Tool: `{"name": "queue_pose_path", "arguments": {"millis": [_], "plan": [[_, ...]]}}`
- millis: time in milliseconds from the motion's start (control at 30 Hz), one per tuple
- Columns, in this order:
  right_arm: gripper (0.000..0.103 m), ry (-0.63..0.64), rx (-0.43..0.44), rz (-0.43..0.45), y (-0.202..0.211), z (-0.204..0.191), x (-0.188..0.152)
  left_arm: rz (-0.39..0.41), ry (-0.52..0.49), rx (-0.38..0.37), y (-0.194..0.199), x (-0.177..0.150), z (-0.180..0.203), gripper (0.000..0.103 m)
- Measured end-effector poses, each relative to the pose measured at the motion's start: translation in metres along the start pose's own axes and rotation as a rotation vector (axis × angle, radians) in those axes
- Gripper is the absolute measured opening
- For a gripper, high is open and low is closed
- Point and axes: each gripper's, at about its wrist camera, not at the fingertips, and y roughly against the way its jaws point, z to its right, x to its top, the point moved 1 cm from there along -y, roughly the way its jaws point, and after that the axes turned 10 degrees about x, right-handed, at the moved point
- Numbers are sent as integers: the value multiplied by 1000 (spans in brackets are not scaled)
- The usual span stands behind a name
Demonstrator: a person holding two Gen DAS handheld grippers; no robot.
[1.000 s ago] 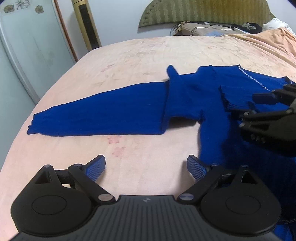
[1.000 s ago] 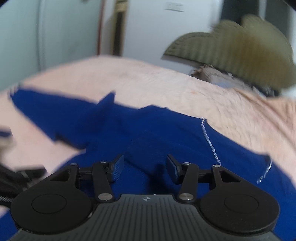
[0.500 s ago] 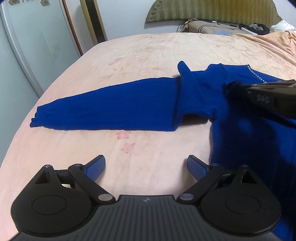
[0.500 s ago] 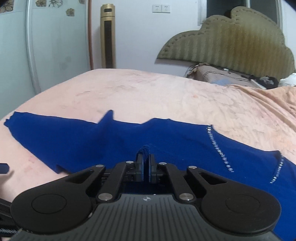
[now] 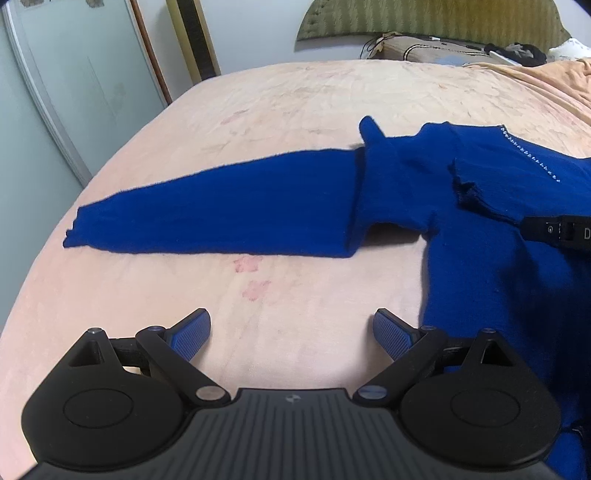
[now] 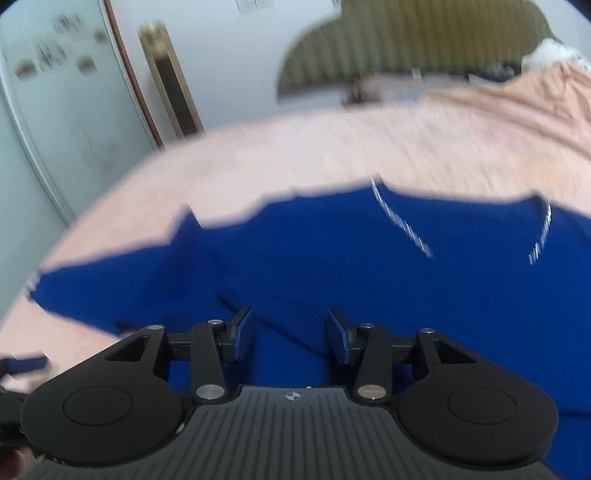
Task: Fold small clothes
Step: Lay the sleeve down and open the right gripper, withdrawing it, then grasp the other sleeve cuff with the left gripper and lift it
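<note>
While blue sweater [image 5: 480, 229] lies on bed [image 5: 295, 103], left gripper [image 5: 291, 334] released, right gripper [image 6: 290, 332] just released (lettering on it unreadable).

Pink bedsheet [image 5: 295, 96], olive headboard [image 5: 436, 18], wardrobe door [image 5: 85, 74].

A: What fills the frame?
B: A bed [image 5: 280, 110] under a pale pink sheet, an olive padded headboard [image 5: 436, 18] at the top.
A: And upper left?
B: A pale glass door [image 5: 81, 85], a gold-trimmed standing unit [image 5: 192, 40], white wall.
</note>
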Motion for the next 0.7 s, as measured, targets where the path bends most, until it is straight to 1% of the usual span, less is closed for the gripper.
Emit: {"name": "queue_pose_path", "arguments": {"millis": [33, 100, 167, 200, 267, 300, 367, 400, 467, 500, 533, 567, 633, 667, 700], "plan": [[50, 1, -16, -6, -1, 2, -2, 10, 1, 4, 1, 0, -2, 96], [51, -19, 10, 29, 8, -1, -5, 14, 13, 17, 1, 0, -8, 96], [56, 0, 35, 55, 18, -6, -7, 1, 42, 21, -3, 0, -19, 96], [64, 27, 22, 47, 19, -9, -9, -9, 65, 19, -7, 0, -27, 96], [64, 60, -38, 8, 19, -12, -14, -14, 113, 11, -12, 0, -43, 95], [64, 52, -51, 28, 25, -12, -17, -12, 155, 10, -16, 1, -57, 96], [64, 29, -8, 75, 41, -14, -18, -14, 242, 23, -25, 5, -83, 95], [64, 18, 11, 90, 47, -13, -20, -14, 309, 22, -32, 8, -102, 95], [64, 20, 17, 118, 59, -15, -23, -18, 429, 11, -44, 12, -134, 96], [65, 25, 16, 134, 64, -15, -24, -30, 500, -5, -53, 14, -152, 95], [66, 20, 15, 151, 69, -15, -26, -41, 567, -36, -63, 14, -169, 95], [66, 8, 19, 166, 72, -14, -27, -53, 614, -73, -71, 14, -182, 95], [68, -11, 36, 180, 78, -12, -30, -135, 739, -184, -98, 10, -210, 95], [68, -14, 36, 181, 80, -12, -31, -134, 797, -221, -104, 7, -218, 96], [68, -11, 33, 182, 81, -13, -32, -108, 865, -248, -107, 5, -229, 96]]}}
